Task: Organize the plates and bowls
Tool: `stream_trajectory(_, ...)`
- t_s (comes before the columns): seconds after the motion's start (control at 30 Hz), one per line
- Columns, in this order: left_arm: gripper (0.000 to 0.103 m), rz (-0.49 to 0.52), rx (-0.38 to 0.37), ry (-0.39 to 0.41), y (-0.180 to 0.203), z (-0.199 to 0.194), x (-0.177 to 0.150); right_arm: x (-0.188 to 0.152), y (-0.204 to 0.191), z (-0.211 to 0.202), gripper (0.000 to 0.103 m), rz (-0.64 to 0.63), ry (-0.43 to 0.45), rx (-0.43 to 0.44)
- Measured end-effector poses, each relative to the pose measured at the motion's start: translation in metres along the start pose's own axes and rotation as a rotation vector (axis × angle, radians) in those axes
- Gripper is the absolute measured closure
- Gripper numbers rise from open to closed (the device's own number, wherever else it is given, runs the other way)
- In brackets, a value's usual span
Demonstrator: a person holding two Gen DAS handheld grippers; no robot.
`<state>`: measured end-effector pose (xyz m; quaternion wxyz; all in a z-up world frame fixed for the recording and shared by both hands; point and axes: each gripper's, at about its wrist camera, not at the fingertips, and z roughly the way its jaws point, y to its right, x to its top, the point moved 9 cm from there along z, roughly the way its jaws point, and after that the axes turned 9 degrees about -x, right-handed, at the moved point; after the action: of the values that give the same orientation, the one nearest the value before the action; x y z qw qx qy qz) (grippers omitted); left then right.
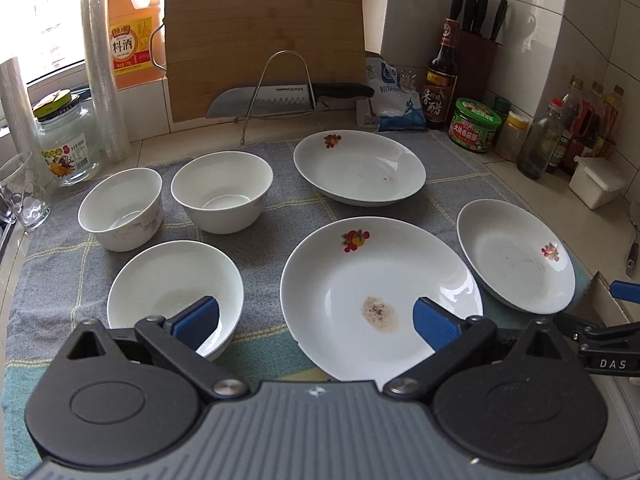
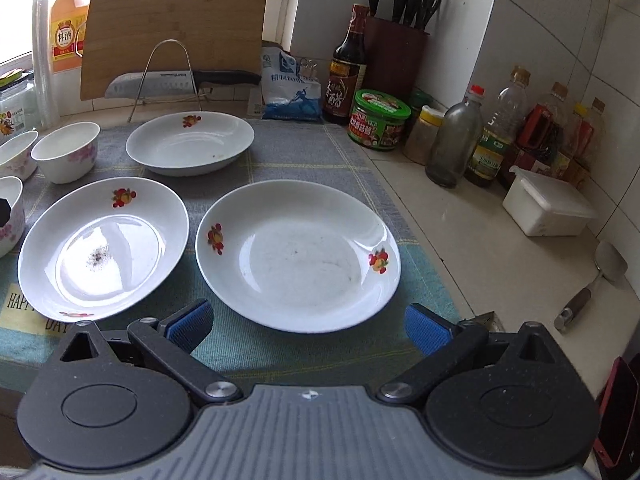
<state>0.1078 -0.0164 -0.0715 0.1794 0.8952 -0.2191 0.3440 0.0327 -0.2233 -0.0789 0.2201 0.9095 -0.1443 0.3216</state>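
Observation:
Three white plates with red flower prints lie on a grey checked cloth point(image 1: 280, 208): a far plate point(image 1: 359, 166), a middle plate point(image 1: 380, 300) with a brown stain, and a right plate point(image 1: 516, 256). Three white bowls stand to the left: a near bowl point(image 1: 174, 284), a far-left bowl point(image 1: 120, 206) and a far bowl point(image 1: 222, 190). My left gripper point(image 1: 316, 326) is open, hovering above the gap between the near bowl and the middle plate. My right gripper point(image 2: 308, 330) is open at the near edge of the right plate point(image 2: 298, 254), left of it the middle plate point(image 2: 104, 246).
A cutting board point(image 1: 264, 40) and a knife point(image 1: 280, 98) on a wire rack stand at the back. Sauce bottles, jars and a knife block point(image 1: 476, 48) line the right wall. A glass jar point(image 1: 66, 140) and a glass point(image 1: 20, 192) are at the left. A spatula point(image 2: 592, 284) lies at the right.

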Motion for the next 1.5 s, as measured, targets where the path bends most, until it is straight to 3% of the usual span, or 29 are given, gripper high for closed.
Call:
stream_trajectory(0.13, 0.001, 0.045, -0.014, -0.023, 0.013, 0.008, 0.004, -0.01, 0.0, 0.025, 0.0, -0.012, -0.026, 0.062)
stream_trajectory(0.27, 0.001, 0.038, -0.084, -0.017, 0.03, 0.017, 0.015, -0.013, 0.003, 0.048, 0.0, -0.014, -0.036, 0.124)
stream_trajectory(0.6, 0.001, 0.182, -0.133, -0.075, 0.083, 0.062, 0.045, -0.012, 0.012, 0.083, 0.0, -0.089, -0.03, 0.252)
stream_trajectory(1.0, 0.001, 0.315, -0.287, -0.175, 0.143, 0.131, 0.066, -0.014, 0.017, 0.084, 0.0, -0.177, 0.086, 0.385)
stream_trajectory(1.23, 0.003, 0.341, -0.352, -0.259, 0.161, 0.17, 0.069, -0.011, 0.02, 0.087, 0.0, -0.212, 0.127, 0.435)
stream_trajectory(1.5, 0.021, 0.345, -0.41, -0.375, 0.168, 0.204, 0.067, -0.011, 0.021, 0.087, 0.0, -0.224, 0.148, 0.457)
